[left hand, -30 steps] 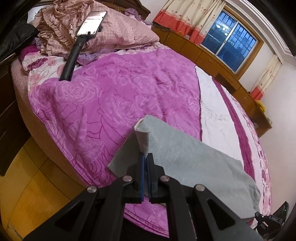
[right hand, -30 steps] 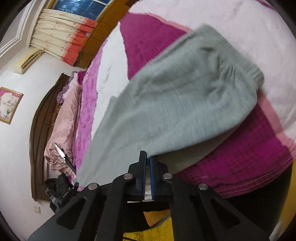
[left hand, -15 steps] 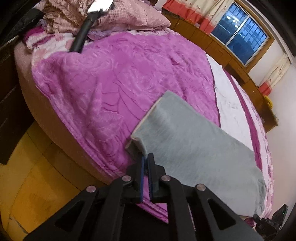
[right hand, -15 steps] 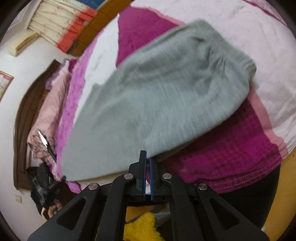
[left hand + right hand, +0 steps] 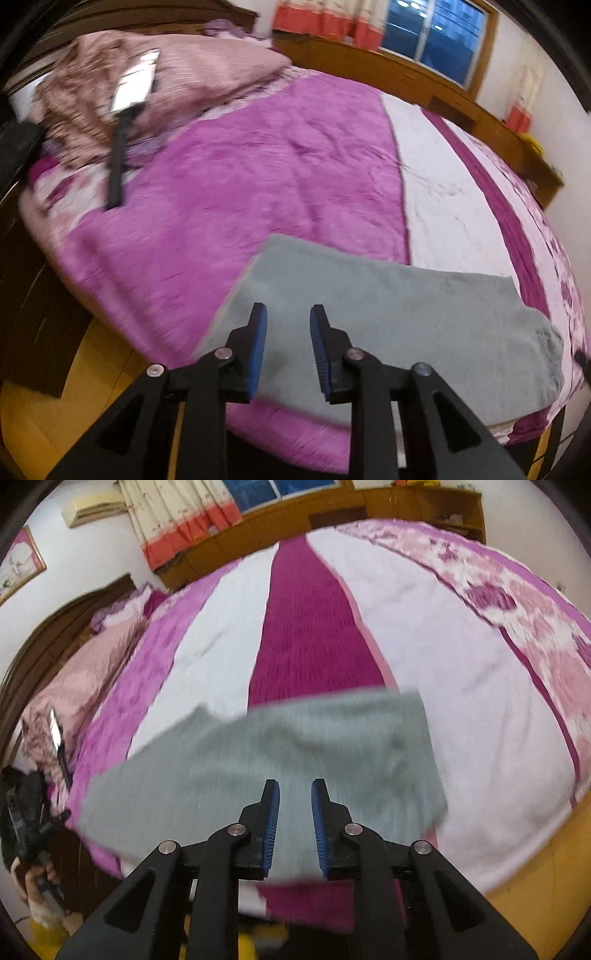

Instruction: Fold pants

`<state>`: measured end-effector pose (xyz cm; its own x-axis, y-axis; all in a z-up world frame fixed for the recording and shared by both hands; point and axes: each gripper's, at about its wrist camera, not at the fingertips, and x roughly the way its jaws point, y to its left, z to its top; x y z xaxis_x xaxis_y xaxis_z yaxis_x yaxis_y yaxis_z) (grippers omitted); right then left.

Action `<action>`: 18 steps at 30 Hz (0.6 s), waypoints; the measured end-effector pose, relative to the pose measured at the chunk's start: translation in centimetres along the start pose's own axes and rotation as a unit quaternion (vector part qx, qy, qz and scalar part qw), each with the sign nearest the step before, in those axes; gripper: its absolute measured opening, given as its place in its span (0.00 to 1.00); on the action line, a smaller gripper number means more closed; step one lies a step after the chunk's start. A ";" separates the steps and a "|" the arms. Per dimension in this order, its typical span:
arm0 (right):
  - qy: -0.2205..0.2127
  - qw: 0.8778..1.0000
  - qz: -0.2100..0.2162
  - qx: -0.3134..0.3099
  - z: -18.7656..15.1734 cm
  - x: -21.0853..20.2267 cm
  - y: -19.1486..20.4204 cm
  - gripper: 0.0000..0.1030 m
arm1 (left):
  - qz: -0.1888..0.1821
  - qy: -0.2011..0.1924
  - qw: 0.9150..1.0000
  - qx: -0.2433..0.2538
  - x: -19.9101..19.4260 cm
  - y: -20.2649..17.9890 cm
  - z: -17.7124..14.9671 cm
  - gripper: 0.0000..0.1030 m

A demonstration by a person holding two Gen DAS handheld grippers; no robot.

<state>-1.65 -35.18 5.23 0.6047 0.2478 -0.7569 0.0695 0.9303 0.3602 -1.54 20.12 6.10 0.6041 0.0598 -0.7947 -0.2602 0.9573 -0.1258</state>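
The grey pants lie flat and folded lengthwise along the near edge of the bed; they also show in the right wrist view. My left gripper is open and empty, just above the pants' left end. My right gripper is open and empty, above the near edge of the pants towards their right end. Both views are blurred by motion.
The bed carries a magenta blanket and a white and dark pink striped cover. Pillows and a phone on a black stand lie at the head. Wooden cabinets and a window line the far wall. Yellow floor lies below the bed edge.
Both grippers have opened and let go of the pants' edge. The pants now lie flat on the bed. Both grippers have drawn back and levelled out.
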 end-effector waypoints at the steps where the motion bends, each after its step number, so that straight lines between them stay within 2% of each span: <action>1: -0.001 1.000 0.008 0.009 0.8 1.0 -0.2 0.11 | -0.003 0.002 1.000 0.014 1.1 -1.1 0.5 0.24; 4: -0.003 1.000 0.010 0.018 2.1 3.7 -0.1 0.11 | 0.002 0.005 0.999 0.039 3.4 -2.9 1.0 0.24; 6: 0.000 1.000 -0.022 -0.002 2.6 6.2 0.1 0.11 | 0.010 0.013 0.999 0.050 5.3 -3.7 1.2 0.24; 8: 0.001 0.997 -0.077 -0.028 2.6 8.0 -0.2 0.11 | 0.039 0.020 0.998 0.050 7.2 -3.8 1.2 0.24; 9: -0.003 0.985 -0.167 -0.038 2.6 9.3 -1.0 0.11 | 0.050 0.019 0.997 0.047 7.7 -3.7 1.2 0.25; 10: -0.005 0.976 -0.217 -0.034 2.6 10.0 -2.2 0.00 | 0.055 0.013 0.998 0.037 8.2 -3.3 1.1 0.26; 11: -0.011 0.979 -0.203 -0.015 2.5 10.2 -3.6 0.00 | 0.052 0.008 0.998 0.031 8.3 -3.0 1.1 0.27; 12: -0.020 0.986 -0.167 0.014 2.4 10.0 -5.0 0.00 | 0.048 0.005 0.999 0.025 8.3 -2.7 0.9 0.27; 14: -0.019 0.990 -0.134 0.038 2.6 9.3 -6.1 0.00 | 0.044 0.004 0.999 0.027 8.4 -2.4 0.8 0.27; 16: -0.019 0.992 -0.120 0.032 2.7 8.8 -6.2 0.00 | 0.048 0.004 0.998 0.038 8.4 -2.7 0.9 0.27; 18: -0.011 0.995 -0.088 0.039 2.7 7.8 -6.5 0.00 | 0.050 0.005 0.998 0.040 8.2 -2.8 0.9 0.27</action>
<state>4.73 -40.03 -1.57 0.5955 0.0760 -0.7997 0.2370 0.9346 0.2653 4.85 18.23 0.49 0.5706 0.1529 -0.8069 -0.2578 0.9662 0.0008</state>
